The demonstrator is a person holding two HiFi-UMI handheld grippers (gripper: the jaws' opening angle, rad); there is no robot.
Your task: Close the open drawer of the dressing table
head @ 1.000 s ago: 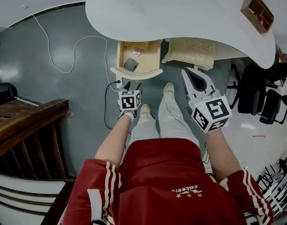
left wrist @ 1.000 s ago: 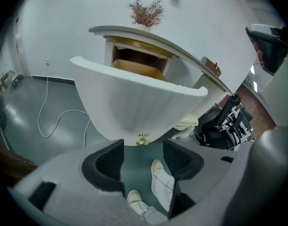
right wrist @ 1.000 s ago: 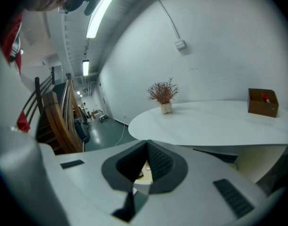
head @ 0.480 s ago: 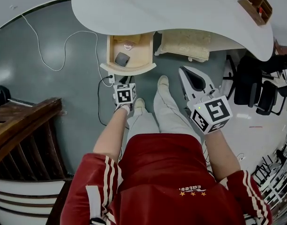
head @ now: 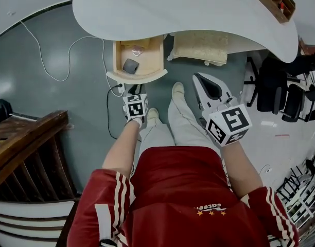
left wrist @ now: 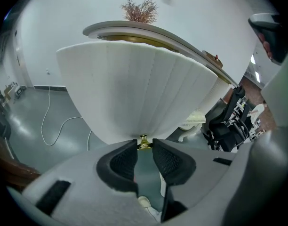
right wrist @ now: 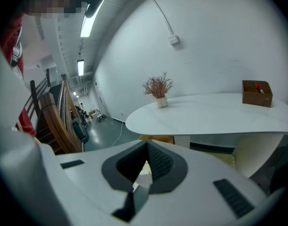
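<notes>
**Drawer** (left wrist: pixel 134 86): open, directly ahead of the left gripper (left wrist: pixel 144 146). Its white fluted, curved front fills that gripper's view, so the inside is hidden there.
**Knob** (left wrist: pixel 143 142): small, gold, at the bottom centre of the drawer front. It sits between the left gripper's jaw tips, which have just been closing and now clamp it from both sides. Its base is covered by the tips.
**Drawer contents**, head view only: a dark flat object (head: pixel 130 66) and a small pale item (head: pixel 138 50) beyond it, too small to identify. The drawer's far end runs under the table top.
**Dressing table top** (head: pixel 198 9): white, rounded, above and beyond both grippers; cut off at the frame's upper edge.
**Right gripper** (right wrist: pixel 147 147): well off to the right of the drawer, jaw tips pressed together with nothing in them.
**Wooden box** (right wrist: pixel 257 93): on the table top, ahead and right of the right gripper.
**Dried plant** (right wrist: pixel 158 89): potted, ahead of it on the table's far edge.
**Cable** (head: pixel 44 55): white, looped on the floor left of the left gripper.
</notes>
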